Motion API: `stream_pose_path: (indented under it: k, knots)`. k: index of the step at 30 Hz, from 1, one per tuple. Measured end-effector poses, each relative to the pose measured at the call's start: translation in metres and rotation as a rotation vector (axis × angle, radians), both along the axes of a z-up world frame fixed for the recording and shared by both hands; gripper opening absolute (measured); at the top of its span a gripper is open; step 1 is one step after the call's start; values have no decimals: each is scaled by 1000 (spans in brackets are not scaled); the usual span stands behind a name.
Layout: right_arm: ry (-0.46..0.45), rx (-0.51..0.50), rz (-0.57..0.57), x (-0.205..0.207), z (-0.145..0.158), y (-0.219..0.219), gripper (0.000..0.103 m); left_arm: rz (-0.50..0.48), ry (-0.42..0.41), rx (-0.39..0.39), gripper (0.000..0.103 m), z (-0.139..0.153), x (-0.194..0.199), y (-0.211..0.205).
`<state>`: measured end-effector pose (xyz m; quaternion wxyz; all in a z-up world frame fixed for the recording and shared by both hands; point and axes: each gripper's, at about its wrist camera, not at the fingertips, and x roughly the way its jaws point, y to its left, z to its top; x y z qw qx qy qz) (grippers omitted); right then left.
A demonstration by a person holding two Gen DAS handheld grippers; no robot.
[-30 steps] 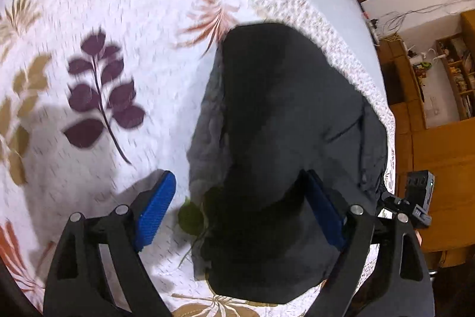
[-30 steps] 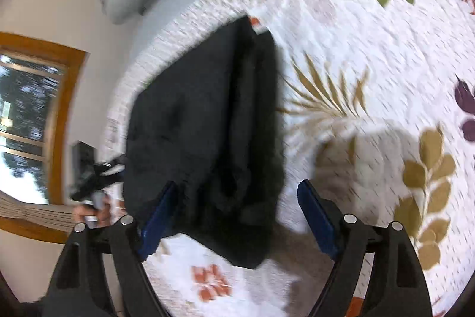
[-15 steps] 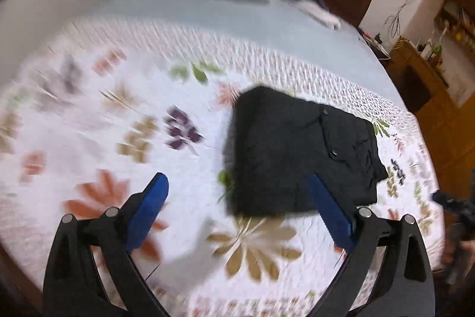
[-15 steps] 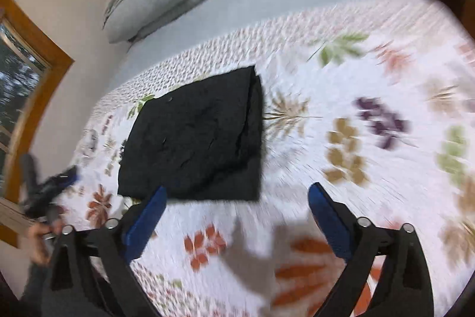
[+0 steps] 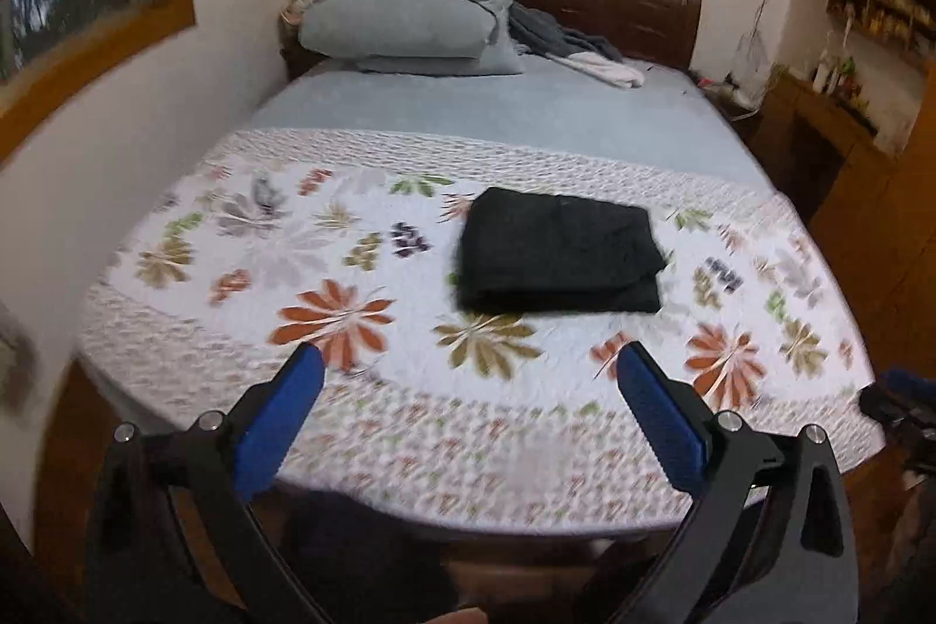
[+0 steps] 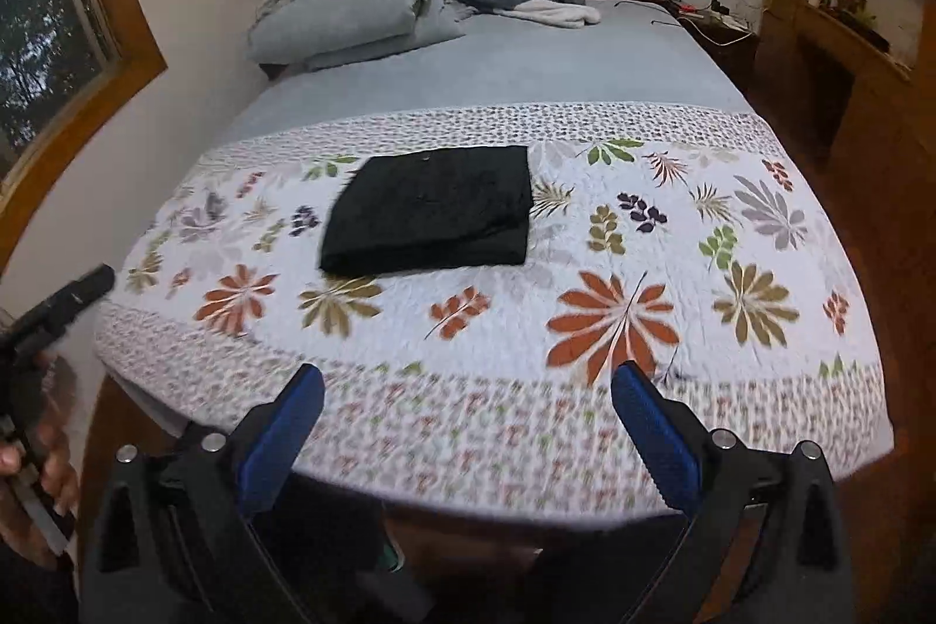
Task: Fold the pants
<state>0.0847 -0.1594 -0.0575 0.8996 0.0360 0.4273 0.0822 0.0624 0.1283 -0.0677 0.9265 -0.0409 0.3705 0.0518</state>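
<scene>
A bedroom, its bed spread with a floral quilt (image 5: pixel 351 320) and grey pillows (image 5: pixel 409 16) at the far end. Both grippers have pulled back from close over the black pants (image 5: pixel 556 252) to beyond the near edge, which suggests the folding is finished. The pants lie as a compact rectangle mid-quilt, well apart from the left gripper (image 5: pixel 468 390) and right gripper (image 6: pixel 468 402), each empty with jaws spread wide.

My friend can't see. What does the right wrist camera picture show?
Black pants, folded into a neat rectangle, lie on a floral quilt on a bed. The right gripper hangs open near the bed's foot, touching nothing; grey pillows sit by the headboard.
</scene>
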Motion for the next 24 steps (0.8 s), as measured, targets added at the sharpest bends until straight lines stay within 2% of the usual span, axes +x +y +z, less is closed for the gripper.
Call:
stream_pose_path:
  k: [5, 11, 16, 24]
  knots:
    - [-31, -26, 8, -51, 26, 9, 99, -33, -24, -1, 100, 28, -55, -12]
    - [-75, -84, 33, -90, 44, 26, 99, -84, -8, 18, 100, 38, -96, -14]
    - [-112, -115, 0, -103, 62, 30, 99, -85, 3, 0, 100, 38, -112, -10]
    - [-172, -140, -13, -115, 83, 37, 99, -73, 13, -7, 100, 38, -113, -13]
